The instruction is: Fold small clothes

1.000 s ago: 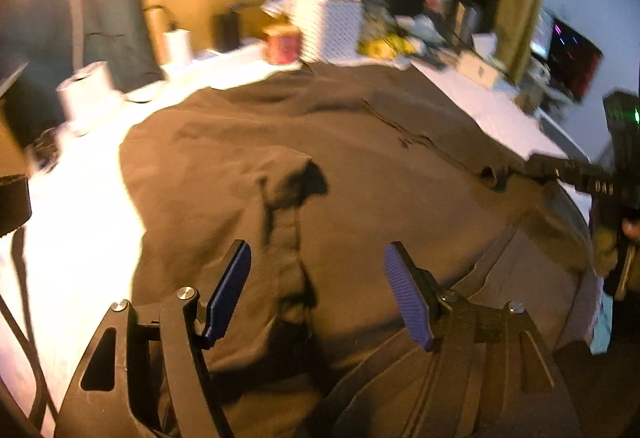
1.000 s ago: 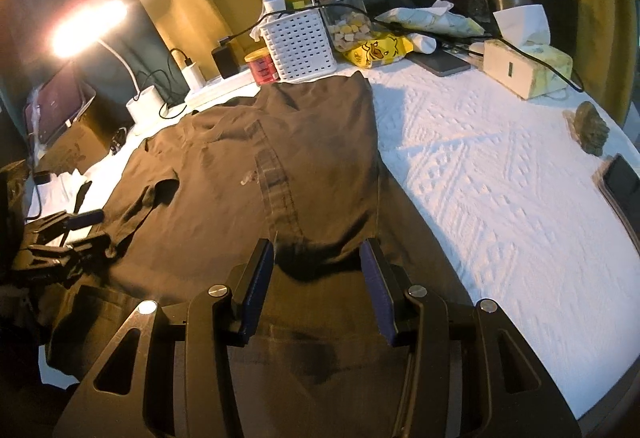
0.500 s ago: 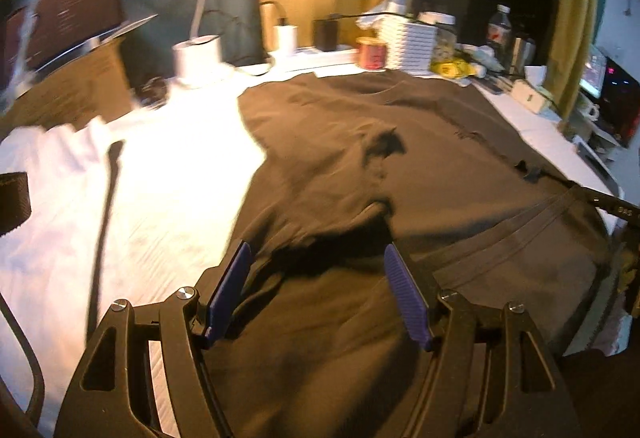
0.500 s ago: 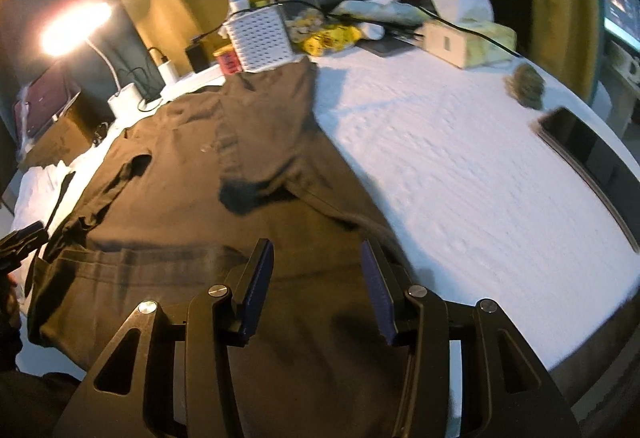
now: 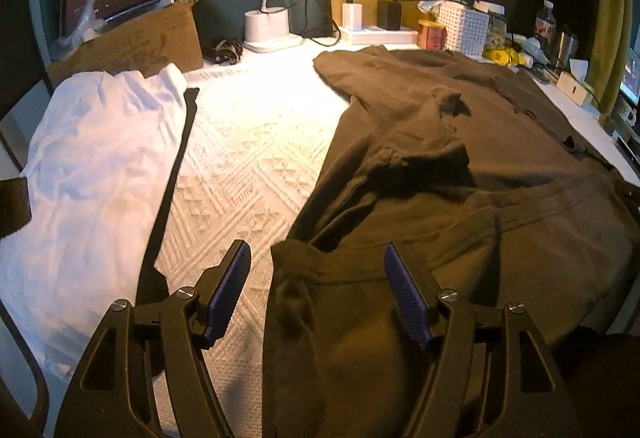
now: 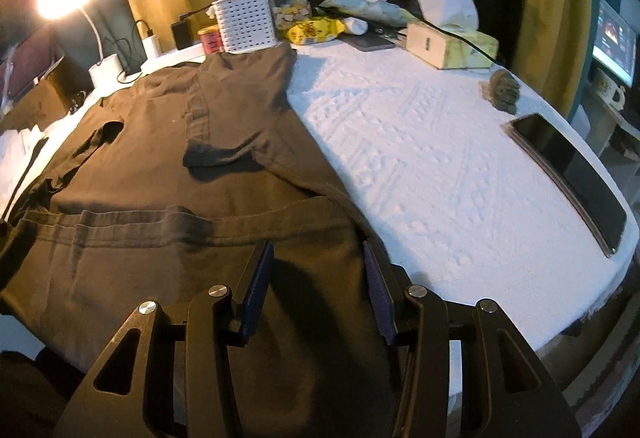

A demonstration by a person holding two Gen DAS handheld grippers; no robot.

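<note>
A dark brown T-shirt [image 5: 440, 174] lies spread on the white textured cloth, sleeves folded inward, its hem toward me. It also shows in the right wrist view [image 6: 168, 166]. My left gripper [image 5: 318, 278] is open and empty, just above the shirt's near left hem corner. My right gripper [image 6: 316, 274] is open and empty, over the shirt's near right hem corner. A white garment [image 5: 88, 166] lies at the left beside a dark strap [image 5: 172, 174].
Along the back stand a lamp base [image 5: 268, 26], chargers, a white basket [image 6: 245, 22], a red tin [image 6: 210, 38], a jar, bottles and a tissue box [image 6: 448, 42]. A tablet [image 6: 568, 174] and a small brown lump [image 6: 502, 90] lie at the right. A cardboard box [image 5: 132, 42] stands back left.
Both grippers have drawn back toward the near edge, from over the folded sleeves to the hem corners. Both stay open and empty. The sleeves stay folded on the shirt.
</note>
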